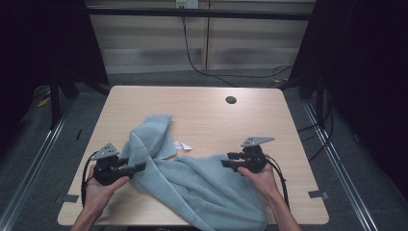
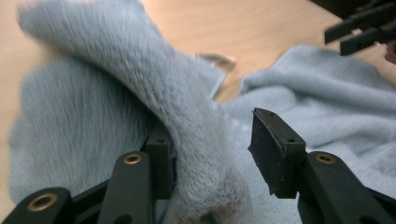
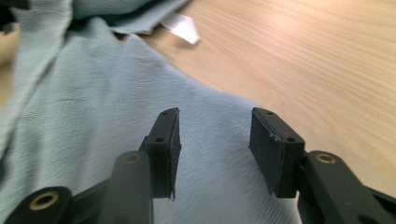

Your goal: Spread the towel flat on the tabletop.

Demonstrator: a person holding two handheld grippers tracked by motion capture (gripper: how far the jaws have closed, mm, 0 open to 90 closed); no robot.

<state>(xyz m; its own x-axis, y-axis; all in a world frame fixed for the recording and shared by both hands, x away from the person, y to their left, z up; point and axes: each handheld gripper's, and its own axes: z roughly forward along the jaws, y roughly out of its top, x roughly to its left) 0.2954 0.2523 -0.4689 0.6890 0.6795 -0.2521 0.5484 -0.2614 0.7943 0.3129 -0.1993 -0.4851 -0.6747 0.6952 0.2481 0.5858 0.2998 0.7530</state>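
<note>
Your towel point(image 1: 192, 185) lies rumpled on the near half of the table point(image 1: 269, 110), its bulk spilling over the near edge at six o'clock and one folded arm reaching up toward eleven. It is soft, limp and light; expect it to sag and drag rather than hold a shape, and the plush nap should grip well against the pads. Your left gripper point(image 2: 210, 154) stands partly open with a thick ridge of cloth between the jaws, lying against one pad and clear of the other, so nothing is pinched. Your right gripper point(image 3: 212, 149) is open and empty, poised over the towel's edge at three o'clock. Take a hemmed edge or corner, near the white label point(image 1: 183, 146), not the bunched middle.
</note>
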